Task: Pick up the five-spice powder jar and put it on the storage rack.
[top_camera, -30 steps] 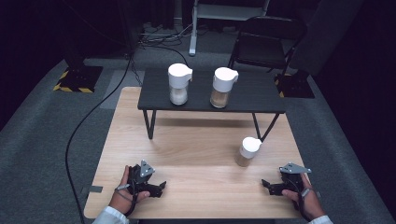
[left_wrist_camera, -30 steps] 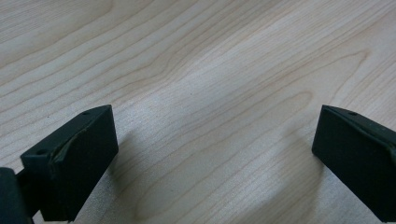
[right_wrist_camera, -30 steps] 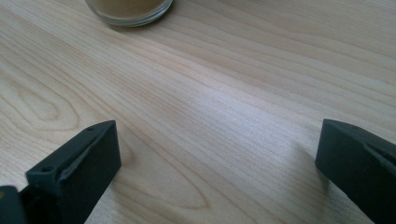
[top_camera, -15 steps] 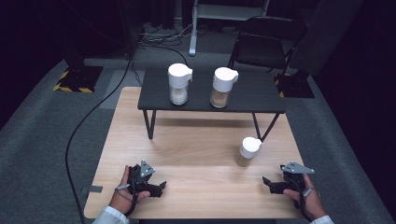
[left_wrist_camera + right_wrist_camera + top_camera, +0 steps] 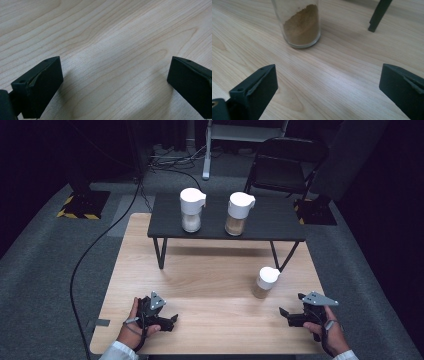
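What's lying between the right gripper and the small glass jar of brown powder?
Nothing: bare light wooden tabletop separates the right gripper from the jar, per the right gripper view.

On the wooden table a small jar of brown powder stands near the right gripper, apart from it. The left gripper rests at the near left edge. Both seem open, though small here. Two jars stand on the black shelf.
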Demonstrator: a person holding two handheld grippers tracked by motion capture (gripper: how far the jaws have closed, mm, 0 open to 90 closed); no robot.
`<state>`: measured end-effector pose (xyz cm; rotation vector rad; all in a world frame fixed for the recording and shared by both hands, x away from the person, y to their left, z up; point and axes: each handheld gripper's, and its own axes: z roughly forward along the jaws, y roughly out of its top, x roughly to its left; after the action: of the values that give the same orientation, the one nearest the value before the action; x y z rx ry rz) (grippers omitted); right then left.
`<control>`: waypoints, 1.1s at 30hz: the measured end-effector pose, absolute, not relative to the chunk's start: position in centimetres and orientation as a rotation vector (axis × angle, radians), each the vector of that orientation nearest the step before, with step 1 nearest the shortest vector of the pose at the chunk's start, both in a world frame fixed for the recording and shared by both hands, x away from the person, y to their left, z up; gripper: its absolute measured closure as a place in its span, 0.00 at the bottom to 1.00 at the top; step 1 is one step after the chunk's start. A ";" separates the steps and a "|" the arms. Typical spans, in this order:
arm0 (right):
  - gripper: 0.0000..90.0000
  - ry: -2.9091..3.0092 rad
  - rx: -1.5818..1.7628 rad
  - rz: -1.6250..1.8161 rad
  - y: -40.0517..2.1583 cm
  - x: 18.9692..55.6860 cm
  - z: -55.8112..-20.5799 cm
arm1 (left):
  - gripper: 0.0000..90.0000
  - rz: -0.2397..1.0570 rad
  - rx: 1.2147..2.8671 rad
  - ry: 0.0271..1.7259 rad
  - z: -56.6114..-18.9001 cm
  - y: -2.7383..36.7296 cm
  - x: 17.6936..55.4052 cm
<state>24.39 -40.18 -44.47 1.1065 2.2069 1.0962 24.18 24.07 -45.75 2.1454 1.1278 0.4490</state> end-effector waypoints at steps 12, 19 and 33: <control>0.02 2.232 1.045 1.120 -39.0 25.0 -44.1 | 0.00 0.449 2.145 1.128 -45.7 24.1 24.2; 0.02 2.229 1.034 1.145 -38.7 25.1 -44.2 | 0.00 0.449 2.146 1.128 -45.7 24.1 24.2; 0.02 2.217 1.017 1.170 -37.2 25.9 -44.7 | 0.00 0.450 2.145 1.130 -45.7 24.0 24.2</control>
<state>25.89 -37.23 -44.68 1.0171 2.2173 1.1698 24.16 24.04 -45.73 2.1455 1.1304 0.4498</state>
